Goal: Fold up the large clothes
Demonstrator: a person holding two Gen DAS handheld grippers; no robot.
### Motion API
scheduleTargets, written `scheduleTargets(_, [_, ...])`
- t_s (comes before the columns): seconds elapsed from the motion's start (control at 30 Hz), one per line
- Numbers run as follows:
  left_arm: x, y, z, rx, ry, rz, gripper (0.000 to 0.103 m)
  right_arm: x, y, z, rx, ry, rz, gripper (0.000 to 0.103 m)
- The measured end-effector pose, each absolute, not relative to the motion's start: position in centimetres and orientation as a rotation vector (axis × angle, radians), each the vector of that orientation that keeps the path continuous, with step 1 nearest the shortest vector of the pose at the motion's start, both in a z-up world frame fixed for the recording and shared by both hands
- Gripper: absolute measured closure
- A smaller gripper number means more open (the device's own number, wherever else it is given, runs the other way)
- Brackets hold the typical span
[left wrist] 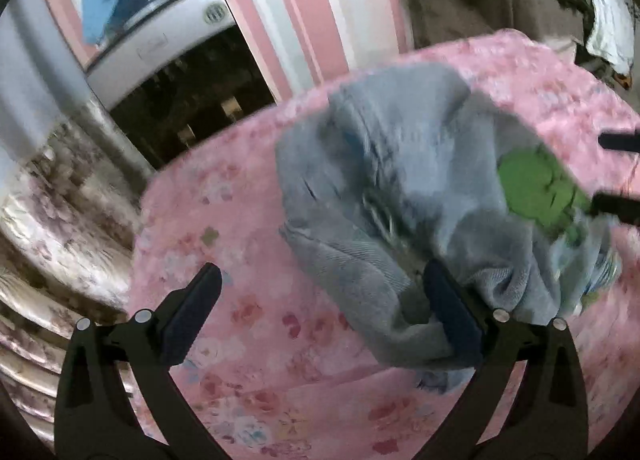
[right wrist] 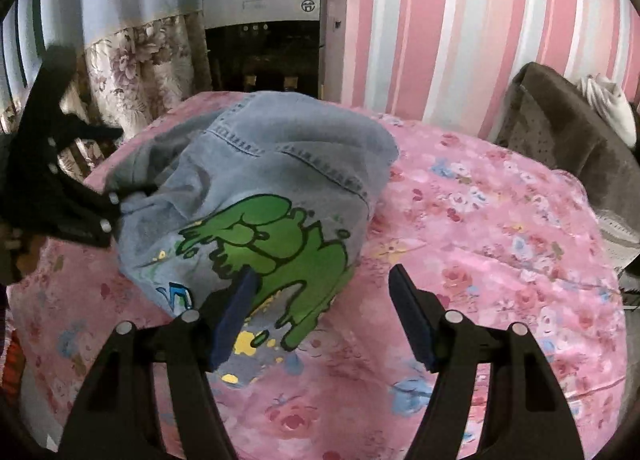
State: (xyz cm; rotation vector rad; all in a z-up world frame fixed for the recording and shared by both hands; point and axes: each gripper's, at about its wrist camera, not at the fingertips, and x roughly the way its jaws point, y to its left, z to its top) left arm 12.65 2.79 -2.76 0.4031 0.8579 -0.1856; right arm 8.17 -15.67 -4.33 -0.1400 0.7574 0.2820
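1. A denim garment [right wrist: 256,188] with a green cartoon print [right wrist: 272,244] lies bunched on a pink floral cover [right wrist: 480,220], toward its left side in the right wrist view.
2. The left gripper [left wrist: 320,300] has its jaws wide apart. Its right finger [left wrist: 452,308] rests against the near edge of the garment [left wrist: 400,180]; the left one is over bare cover [left wrist: 240,300]. Nothing is clamped.
3. The right gripper [right wrist: 320,312] also has its jaws wide apart. Its left finger [right wrist: 236,320] lies over the print; the right one is over the cover. Whether the finger touches the cloth, I cannot tell. Nothing is clamped.
4. In the right wrist view the left gripper [right wrist: 114,202] shows at the garment's left edge.
5. Behind stand a water dispenser [right wrist: 272,32], a striped wall [right wrist: 440,40] and a brown sofa [right wrist: 568,132].
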Motion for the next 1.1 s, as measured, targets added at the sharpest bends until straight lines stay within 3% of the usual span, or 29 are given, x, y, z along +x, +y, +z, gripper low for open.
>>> scheduleTargets(0.3, [12.0,4.6,-4.1,0.333,0.844,-0.219,0.003,7.4,-15.3,-4.3,-0.205,0.710,0.269,0.030])
scheduleTargets(0.47, [10.8,5.0,-2.6,0.288,0.804,-0.198,0.003,5.7,-17.7,-3.7,-0.051,0.693,0.296,0.024])
scheduleTargets(0.53, [10.2,5.6,-1.6,0.215,0.790,-0.243,0.003,5.5,-18.6,-3.8,0.026,0.700,0.312,0.016])
scheduleTargets(0.93, [11.7,7.1,-4.2,0.032,0.904,-0.396,0.003,5.8,-19.3,-5.6,0.207,0.735,0.394,0.016])
scheduleTargets(1.1, [11.5,7.4,-2.0,0.011,0.811,-0.305,0.003,6.3,-20.0,-4.5,0.250,0.656,0.316,0.016])
